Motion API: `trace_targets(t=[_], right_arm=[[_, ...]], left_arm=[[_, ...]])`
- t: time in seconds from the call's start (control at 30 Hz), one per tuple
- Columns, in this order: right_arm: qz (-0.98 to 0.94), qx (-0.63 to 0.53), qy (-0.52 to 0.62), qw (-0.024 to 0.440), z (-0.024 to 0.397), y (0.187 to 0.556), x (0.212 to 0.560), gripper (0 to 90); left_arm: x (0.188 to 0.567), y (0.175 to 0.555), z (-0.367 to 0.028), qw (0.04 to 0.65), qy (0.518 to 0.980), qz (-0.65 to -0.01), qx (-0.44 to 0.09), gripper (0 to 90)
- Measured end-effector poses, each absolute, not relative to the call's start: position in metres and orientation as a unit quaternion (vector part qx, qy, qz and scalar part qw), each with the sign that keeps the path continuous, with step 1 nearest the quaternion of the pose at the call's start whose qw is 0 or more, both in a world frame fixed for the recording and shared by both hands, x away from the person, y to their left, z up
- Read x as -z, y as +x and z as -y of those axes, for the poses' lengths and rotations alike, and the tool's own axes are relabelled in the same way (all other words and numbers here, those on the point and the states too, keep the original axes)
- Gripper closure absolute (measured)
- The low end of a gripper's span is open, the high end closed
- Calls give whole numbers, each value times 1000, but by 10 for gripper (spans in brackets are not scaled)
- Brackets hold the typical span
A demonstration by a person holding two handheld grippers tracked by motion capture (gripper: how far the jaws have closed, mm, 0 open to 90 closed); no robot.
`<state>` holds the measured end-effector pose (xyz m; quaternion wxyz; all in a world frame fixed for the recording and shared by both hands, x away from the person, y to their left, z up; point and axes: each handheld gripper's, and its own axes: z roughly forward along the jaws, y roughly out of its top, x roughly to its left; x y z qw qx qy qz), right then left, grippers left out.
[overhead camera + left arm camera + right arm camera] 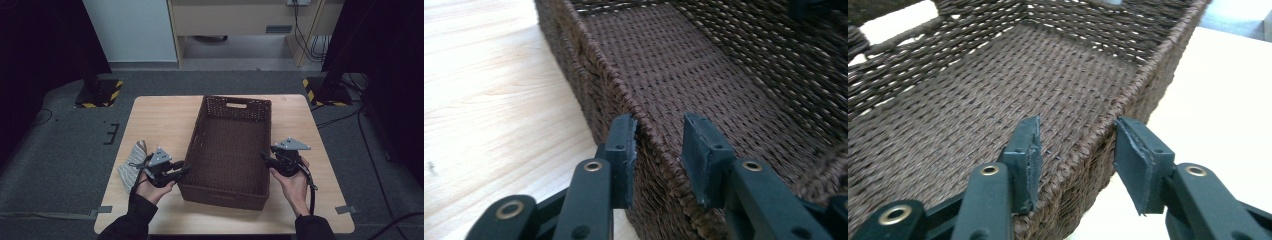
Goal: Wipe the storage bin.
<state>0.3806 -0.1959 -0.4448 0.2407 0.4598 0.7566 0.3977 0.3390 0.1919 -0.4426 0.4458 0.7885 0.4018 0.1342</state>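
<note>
A dark brown woven basket [237, 102] stands empty in the middle of the wooden table [160, 120], its long side running away from me. My left gripper [186, 170] straddles the basket's left wall near the front corner. In the left gripper view the rim [614, 80] runs between the jaws of the left gripper [659, 150], with a gap beside the inner pad [696, 155]. My right gripper [264, 156] straddles the right wall. In the right gripper view the rim [1148, 65] passes between the spread jaws of the right gripper [1078, 160], and neither pad presses on it.
A grey and white striped cloth [131, 165] lies crumpled on the table behind my left hand. Black stands with yellow and black striped feet rise off the far left corner [100, 92] and far right corner [325, 92]. Cables lie on the floor at the right.
</note>
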Motion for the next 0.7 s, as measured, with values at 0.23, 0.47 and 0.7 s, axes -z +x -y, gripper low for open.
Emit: trace_targets(t=[0.23,0.47,0.7], right_arm=[[-758,-395,460,241,198,391,446,580],[-757,-394,463,240,199,393,445,553],[-764,-379,469,228,197,392,448,602]], left_arm=[[433,338,-195,452,789,-391,-144,554],[418,342,-224,457,769,-414,-166,498],[420,350,-267,437,750,-459,-190,446]])
